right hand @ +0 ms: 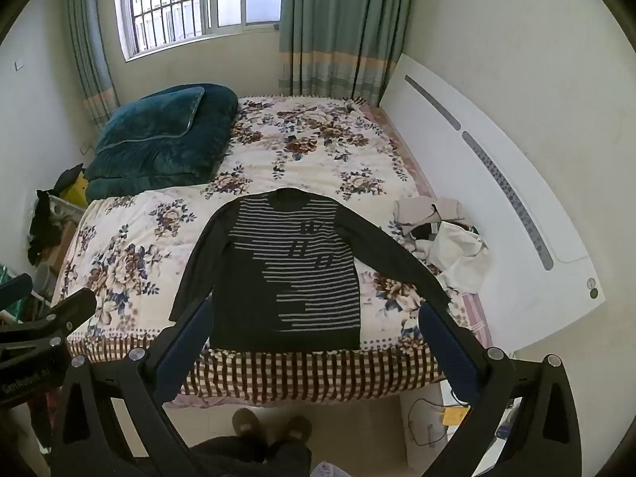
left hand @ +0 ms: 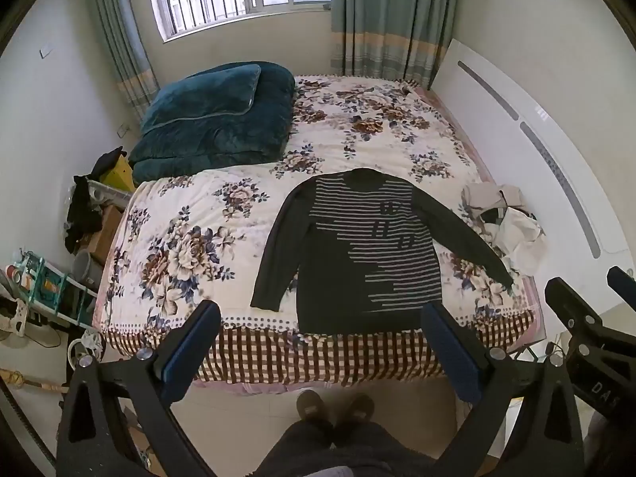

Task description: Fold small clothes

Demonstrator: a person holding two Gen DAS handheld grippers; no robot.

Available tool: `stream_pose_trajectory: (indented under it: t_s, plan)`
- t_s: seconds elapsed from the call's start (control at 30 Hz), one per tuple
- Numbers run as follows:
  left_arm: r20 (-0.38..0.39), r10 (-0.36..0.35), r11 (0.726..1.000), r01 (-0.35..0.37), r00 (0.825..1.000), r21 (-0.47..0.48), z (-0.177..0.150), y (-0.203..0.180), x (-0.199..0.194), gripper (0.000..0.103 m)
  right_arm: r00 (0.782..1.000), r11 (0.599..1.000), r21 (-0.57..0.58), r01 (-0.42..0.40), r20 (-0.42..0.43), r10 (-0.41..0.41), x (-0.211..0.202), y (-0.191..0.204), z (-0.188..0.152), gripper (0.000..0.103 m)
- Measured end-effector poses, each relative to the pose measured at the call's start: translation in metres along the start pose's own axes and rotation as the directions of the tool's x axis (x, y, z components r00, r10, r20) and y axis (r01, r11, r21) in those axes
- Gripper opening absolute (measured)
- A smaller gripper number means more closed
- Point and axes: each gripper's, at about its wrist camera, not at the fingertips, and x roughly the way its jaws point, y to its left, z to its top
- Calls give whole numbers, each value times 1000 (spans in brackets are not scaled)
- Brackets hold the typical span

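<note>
Sweater (left hand: 359, 254): dark, grey-striped, flat on floral bed (left hand: 190, 238).
Left claw (left hand: 318, 342): wide, empty.
Right claw (right hand: 314, 342): wide, empty.
Writing: "DAS" partly legible on the neighbouring device.

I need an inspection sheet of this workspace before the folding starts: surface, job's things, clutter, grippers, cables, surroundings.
Surface: bed with a floral cover, checked edge toward the person.
Job's things: dark striped sweater lies flat, face up, both sleeves spread, hem at the near edge of the bed.
Clutter: pile of pale clothes beside the sweater's sleeve near the headboard; folded teal quilt at the far corner.
Grippers: left hand-held gripper open, holding nothing; right hand-held gripper open, holding nothing; both above the near edge of the bed.
Cables: thin cable on the floor by the bed.
Surroundings: window with curtains; white headboard; boxes and a rack beside the bed.
</note>
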Motion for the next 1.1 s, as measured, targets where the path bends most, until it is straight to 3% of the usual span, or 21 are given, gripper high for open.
stream_pose_trajectory:
  t_s: [1.1]
  plan:
    - [27,-17,999,17,999,-26,9,2,-10,103,1000,1000,-6,1,18,-1,-14,0,4,103]
